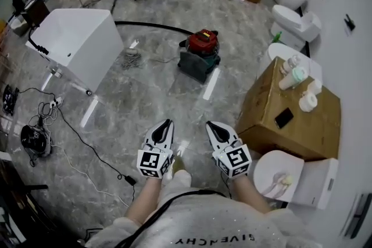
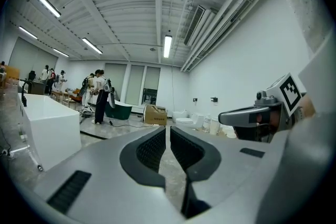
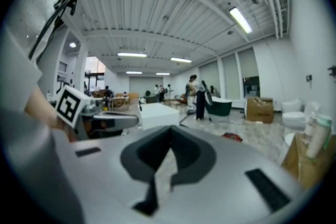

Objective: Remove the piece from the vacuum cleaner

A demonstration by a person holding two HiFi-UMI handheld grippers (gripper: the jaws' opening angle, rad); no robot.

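Observation:
The vacuum cleaner (image 1: 200,50), a red top on a dark green body, stands on the grey marble floor some way ahead of me. It shows only as a small red patch (image 3: 231,137) in the right gripper view. My left gripper (image 1: 168,123) (image 2: 168,127) and right gripper (image 1: 210,124) (image 3: 170,129) are held side by side close to my body and point toward it, well short of it. Both are shut with nothing between their jaws. Each gripper view also catches the other gripper from the side.
A white tub-like box (image 1: 75,38) stands at the left, with cables (image 1: 55,110) and a black hose (image 1: 151,25) on the floor. At the right a cardboard box (image 1: 290,113) carries bottles and a phone, beside toilets (image 1: 293,17). People stand far off.

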